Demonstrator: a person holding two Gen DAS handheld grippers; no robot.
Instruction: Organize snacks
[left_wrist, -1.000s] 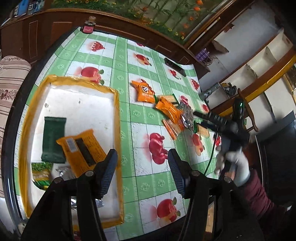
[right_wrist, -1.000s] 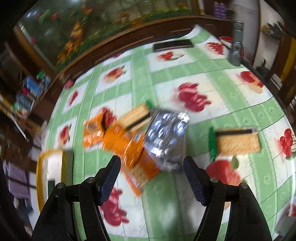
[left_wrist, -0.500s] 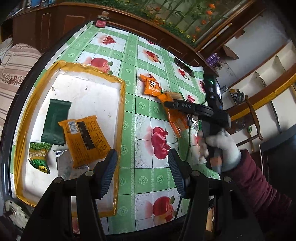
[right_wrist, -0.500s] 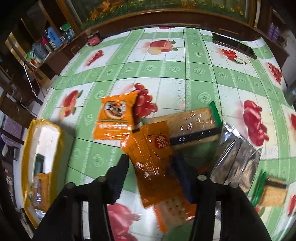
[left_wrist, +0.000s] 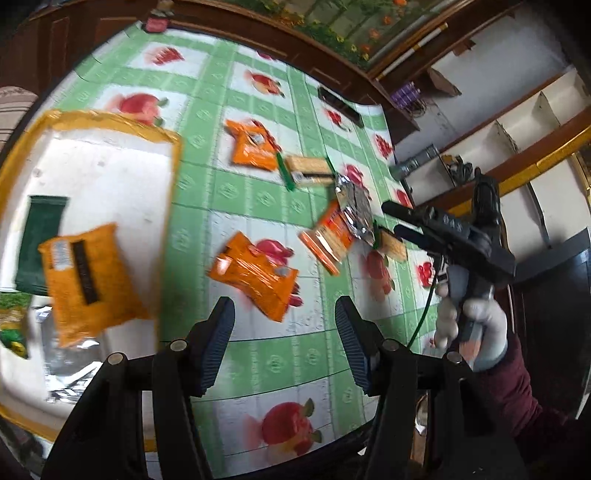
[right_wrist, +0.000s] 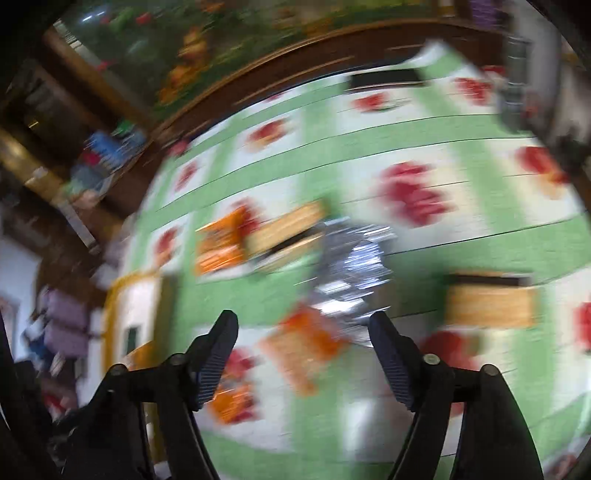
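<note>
left tool (left_wrist: 284, 339) apart, empty | orange snack packet (left_wrist: 255, 275) just ahead | right tool (right_wrist: 303, 354) apart

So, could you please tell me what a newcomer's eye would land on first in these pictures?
Probably the green tablecloth with its red fruit print, scattered with bright orange snack packets, the nearest one lying just ahead of the open left tongs. Next, the yellow-rimmed tray on the left, holding an orange packet and a dark green one. The right tongs hang open at the right, over the silver packet.
</note>
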